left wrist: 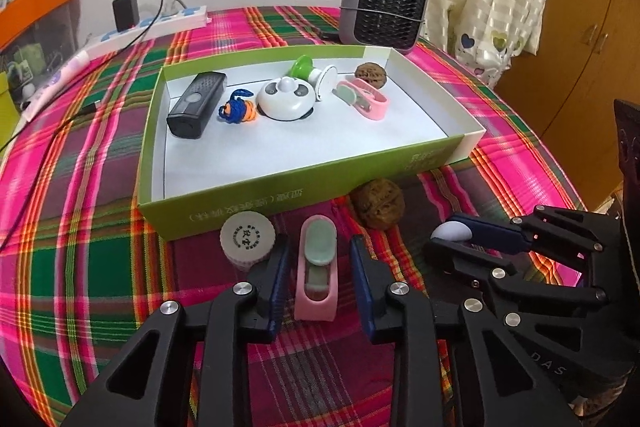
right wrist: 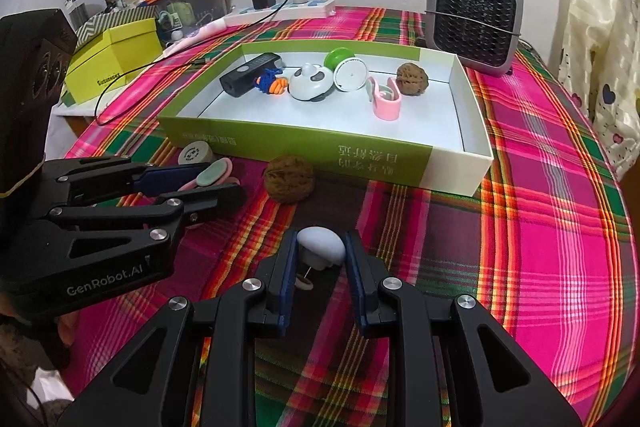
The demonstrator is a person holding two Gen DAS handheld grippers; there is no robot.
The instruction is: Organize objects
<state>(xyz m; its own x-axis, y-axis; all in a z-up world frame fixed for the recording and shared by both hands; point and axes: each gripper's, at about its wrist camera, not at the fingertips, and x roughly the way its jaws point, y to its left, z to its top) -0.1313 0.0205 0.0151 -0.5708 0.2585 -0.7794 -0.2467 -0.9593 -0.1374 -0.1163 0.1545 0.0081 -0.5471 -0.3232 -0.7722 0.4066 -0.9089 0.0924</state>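
two grippers low over a plaid-clothed counter [left wrist: 100, 267], in front of a green box [left wrist: 280, 183] with a white inside. left gripper [left wrist: 320, 267] straddling a pink clip [left wrist: 317, 267] that lies flat on the cloth; fingers [left wrist: 276, 279] narrowly apart, a thin gap visible each side of the clip, pads not pressing on it. in the right wrist view the same clip mostly hidden behind the left fingers, only its green pad and a pink edge showing. right gripper [right wrist: 320, 259] clamped on a small white rounded thing [right wrist: 322, 247], fingers nearly together; lower part of that thing hidden between the pads, so hard to say what it is; a thin ring and wire just visible under it. a white round cap [left wrist: 247, 239] just left of the left fingers, touching the box's front wall or very near it, cannot tell which. a brown walnut [left wrist: 378, 203] on the cloth by the box front, between the two grippers. inside the box, along the far wall: black device [left wrist: 196, 105], blue and orange knot toy [left wrist: 236, 107], white panda-faced gadget [left wrist: 285, 101], green and white roller [left wrist: 316, 75] partly behind it, second pink clip [left wrist: 362, 99], second walnut [left wrist: 371, 71]. print on the box front upside down and blurred. grey heater [left wrist: 384, 7] behind the box; power strip [left wrist: 160, 23] with a black charger, cut short at the frame edge.
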